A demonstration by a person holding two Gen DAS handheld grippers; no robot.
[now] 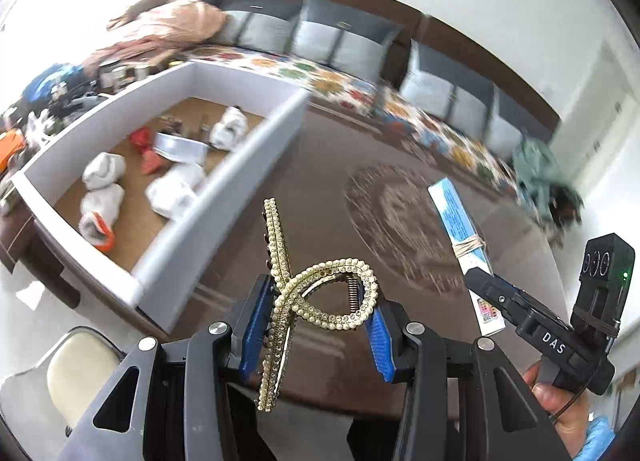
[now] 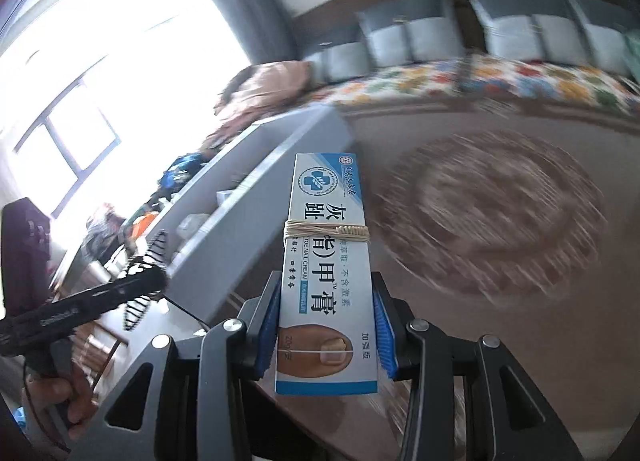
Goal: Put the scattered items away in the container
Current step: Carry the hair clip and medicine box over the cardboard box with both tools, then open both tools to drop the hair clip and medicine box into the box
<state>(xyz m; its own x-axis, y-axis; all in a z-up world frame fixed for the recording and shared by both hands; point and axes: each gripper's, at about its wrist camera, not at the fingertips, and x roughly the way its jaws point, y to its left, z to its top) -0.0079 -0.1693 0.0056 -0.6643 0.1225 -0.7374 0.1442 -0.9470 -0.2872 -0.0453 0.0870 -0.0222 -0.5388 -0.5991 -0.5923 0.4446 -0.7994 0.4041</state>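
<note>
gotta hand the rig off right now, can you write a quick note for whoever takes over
Left gripper: shut on the gold hair claw, held in the air beside the container, not over it.
Right gripper: shut on the nail cream box, which has a rubber band around it; also in the air, to the right of the container.
White container: sits on the table to the left, and already holds rolled white socks, red pieces and a white strip.
Done: both items picked up.
Left: carry each over the container wall and release. More clutter lies beyond the container; too blurred to identify.
</note>
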